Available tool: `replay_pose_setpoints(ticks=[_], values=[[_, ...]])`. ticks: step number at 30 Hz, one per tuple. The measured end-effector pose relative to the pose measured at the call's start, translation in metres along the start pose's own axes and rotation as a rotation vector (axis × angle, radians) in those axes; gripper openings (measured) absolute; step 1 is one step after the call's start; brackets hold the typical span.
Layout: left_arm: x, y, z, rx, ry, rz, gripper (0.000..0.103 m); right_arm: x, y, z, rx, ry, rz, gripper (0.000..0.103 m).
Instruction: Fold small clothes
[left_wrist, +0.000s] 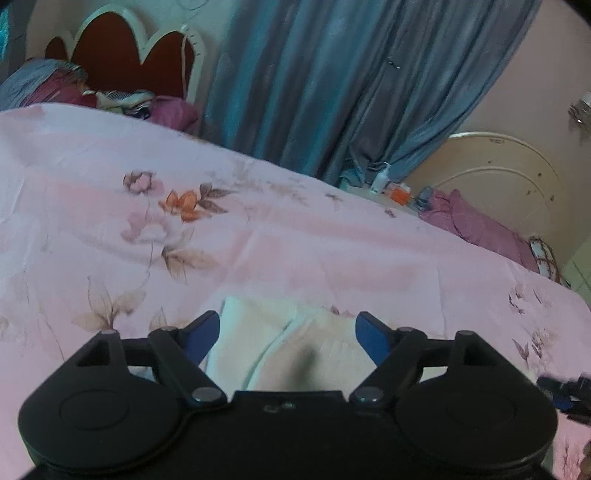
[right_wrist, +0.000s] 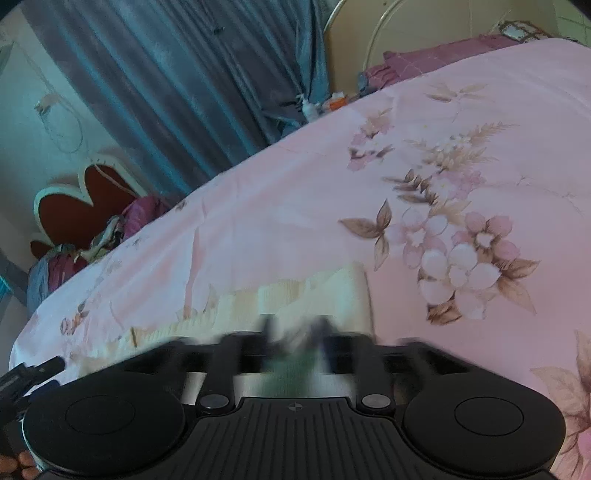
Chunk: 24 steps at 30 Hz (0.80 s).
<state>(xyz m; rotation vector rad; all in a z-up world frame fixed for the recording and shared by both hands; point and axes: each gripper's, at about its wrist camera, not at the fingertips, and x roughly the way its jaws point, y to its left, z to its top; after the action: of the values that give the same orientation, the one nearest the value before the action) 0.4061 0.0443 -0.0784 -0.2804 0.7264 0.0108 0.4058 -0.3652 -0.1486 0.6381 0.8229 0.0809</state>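
A small cream-white knitted garment (left_wrist: 295, 343) lies on the pink floral bedsheet (left_wrist: 258, 240), partly folded with layered edges. My left gripper (left_wrist: 288, 332) is open, its blue fingertips (left_wrist: 205, 332) spread wide over the garment and not holding it. In the right wrist view the same garment (right_wrist: 295, 295) lies on the sheet (right_wrist: 461, 147) just ahead of my right gripper (right_wrist: 295, 332). That gripper is blurred by motion; its fingers stand fairly close together over the cloth, and I cannot tell whether they pinch it. The right gripper's edge shows in the left wrist view (left_wrist: 565, 391).
The bed fills both views. A red and white headboard (left_wrist: 133, 55) and piled pillows (left_wrist: 74, 92) are at the far end. Blue-grey curtains (left_wrist: 332, 74) hang behind. A nightstand with bottles (left_wrist: 388, 184) and a second bed with a purple cover (left_wrist: 480, 225) stand beyond.
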Motion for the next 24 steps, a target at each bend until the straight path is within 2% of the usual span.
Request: replay_pose_setpoints(ticks=[5, 9, 11, 14, 16, 17, 18, 19, 21, 22, 24], values=[[0.003, -0.003, -0.003, 0.09, 0.029, -0.037, 0.079, -0.001, 0.004, 0.005, -0.088, -0.001, 0.042, 0.073], [0.02, -0.01, -0.014, 0.162, 0.076, -0.02, 0.075, 0.013, 0.012, -0.002, -0.187, 0.028, 0.024, 0.073], [0.029, -0.012, -0.015, 0.171, 0.093, -0.011, 0.072, 0.02, 0.014, -0.005, -0.223, 0.049, 0.022, 0.055], [0.037, -0.012, -0.015, 0.175, 0.101, -0.013, 0.064, 0.029, 0.014, -0.007, -0.256, 0.069, 0.024, 0.053], [0.041, -0.012, -0.016, 0.185, 0.117, -0.021, 0.045, 0.032, 0.014, -0.008, -0.279, 0.078, 0.028, 0.05], [0.043, -0.013, -0.016, 0.191, 0.127, -0.026, 0.041, 0.033, 0.015, -0.008, -0.292, 0.086, 0.035, 0.041], [0.044, -0.013, -0.017, 0.199, 0.129, -0.031, 0.033, 0.034, 0.016, -0.009, -0.302, 0.095, 0.042, 0.036], [0.043, -0.013, -0.017, 0.204, 0.13, -0.038, 0.02, 0.035, 0.015, -0.01, -0.308, 0.102, 0.044, 0.03], [0.042, -0.013, -0.019, 0.209, 0.124, -0.042, 0.007, 0.036, 0.015, -0.01, -0.317, 0.113, 0.049, 0.021], [0.041, -0.014, -0.019, 0.209, 0.115, -0.046, 0.005, 0.036, 0.013, -0.009, -0.319, 0.116, 0.053, 0.011], [0.036, -0.014, -0.019, 0.205, 0.088, -0.053, 0.004, 0.033, 0.013, -0.009, -0.323, 0.107, 0.063, 0.006]])
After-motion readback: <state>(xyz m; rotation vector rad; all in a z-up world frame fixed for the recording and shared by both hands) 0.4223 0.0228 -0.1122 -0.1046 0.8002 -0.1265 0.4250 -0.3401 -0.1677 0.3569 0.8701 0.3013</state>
